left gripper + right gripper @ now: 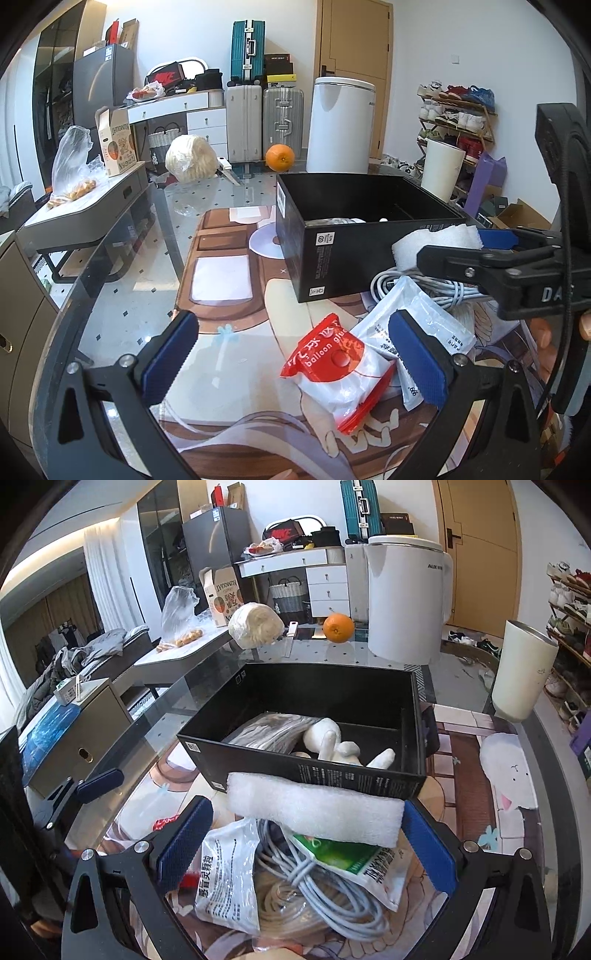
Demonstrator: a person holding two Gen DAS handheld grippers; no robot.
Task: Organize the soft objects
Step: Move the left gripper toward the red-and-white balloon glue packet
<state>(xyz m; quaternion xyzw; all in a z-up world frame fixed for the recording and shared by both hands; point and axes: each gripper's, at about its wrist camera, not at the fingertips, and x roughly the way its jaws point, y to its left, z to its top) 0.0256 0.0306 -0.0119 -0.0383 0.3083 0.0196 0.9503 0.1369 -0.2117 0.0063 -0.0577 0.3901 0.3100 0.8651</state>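
A black box stands on the picture mat; inside it lie a white soft toy and a plastic-wrapped bundle. My left gripper is open just above a red balloon-glue packet, beside a white medicine packet. My right gripper is open around a white foam block. The block lies crosswise on a pile of grey cable and a green-printed packet. Its right end meets the right pad; a small gap shows at the left pad.
On the glass table behind the box are an orange, a wrapped pale bundle and a tall white cup. A white appliance and suitcases stand beyond. A side table is to the left.
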